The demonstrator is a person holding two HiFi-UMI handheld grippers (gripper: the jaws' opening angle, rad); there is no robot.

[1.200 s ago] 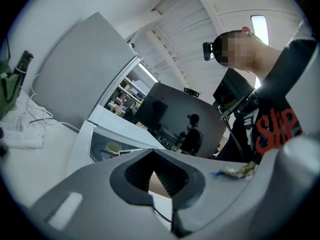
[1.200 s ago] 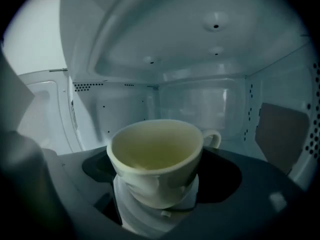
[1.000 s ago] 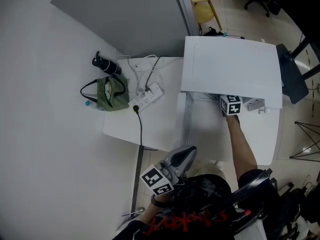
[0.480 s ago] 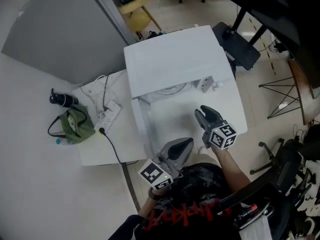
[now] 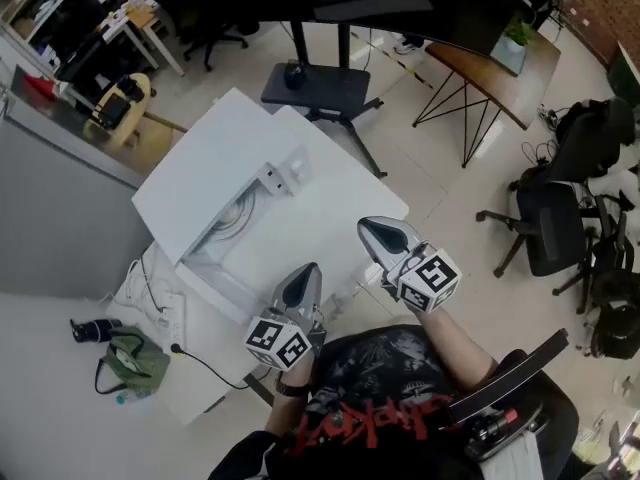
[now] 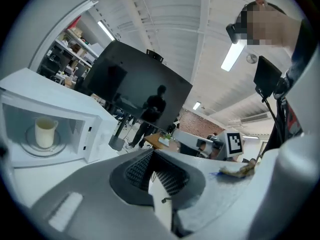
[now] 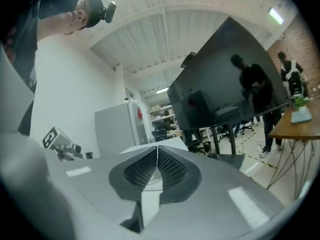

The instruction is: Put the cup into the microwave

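Pulled back from the microwave (image 5: 215,153), where it was reaching a second ago, the right gripper (image 5: 378,230) is now hanging over the near part of the white table (image 5: 340,183), and the whole scene is sitting at a different angle in the head view. Its tongs are lying pressed together with nothing between them, as the right gripper view is showing. The left gripper (image 5: 306,276) is hovering just beside it, close to the person's chest, with its tongs also pressed together and empty. The cup (image 6: 45,133), pale and upright, is standing on the glass turntable (image 6: 47,146) inside the microwave, whose cavity is facing the left gripper view uncovered. A power strip (image 5: 165,313), a green bag (image 5: 125,363) and a small black object (image 5: 85,328) are lying on the table's far left end, well apart from both grippers. A large dark screen (image 6: 135,89) on a stand is rising behind the table.
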